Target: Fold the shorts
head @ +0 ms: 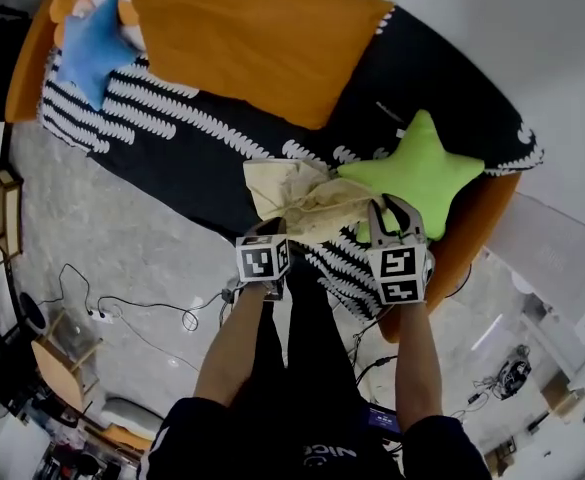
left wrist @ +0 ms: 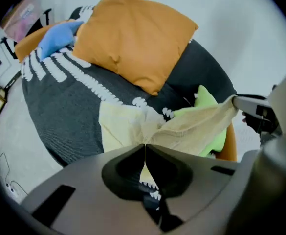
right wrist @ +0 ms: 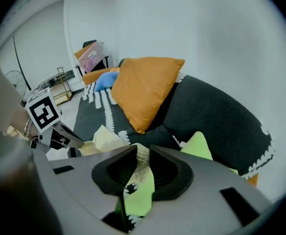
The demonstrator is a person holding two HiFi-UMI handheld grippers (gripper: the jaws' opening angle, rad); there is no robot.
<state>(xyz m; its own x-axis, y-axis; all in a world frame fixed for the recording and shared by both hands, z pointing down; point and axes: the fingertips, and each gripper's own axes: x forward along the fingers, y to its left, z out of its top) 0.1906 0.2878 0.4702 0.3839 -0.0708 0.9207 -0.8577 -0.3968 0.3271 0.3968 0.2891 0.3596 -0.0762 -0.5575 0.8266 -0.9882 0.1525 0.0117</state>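
Observation:
Pale yellow shorts (head: 302, 193) hang bunched between my two grippers above a dark blanket (head: 172, 138) with white zigzag stripes. My left gripper (head: 272, 226) is shut on one end of the cloth; in the left gripper view the shorts (left wrist: 128, 126) run into the closed jaws of that gripper (left wrist: 144, 148). My right gripper (head: 390, 206) pinches the other end. In the right gripper view the ribbed waistband (right wrist: 142, 155) sits between its nearly closed jaws. The fabric stretches taut from one gripper to the other.
A green star pillow (head: 422, 173) lies right under the shorts. A large orange cushion (head: 257, 33) and a blue star pillow (head: 97, 48) rest farther back on the blanket. Cables (head: 122, 308) trail over the grey floor at the left.

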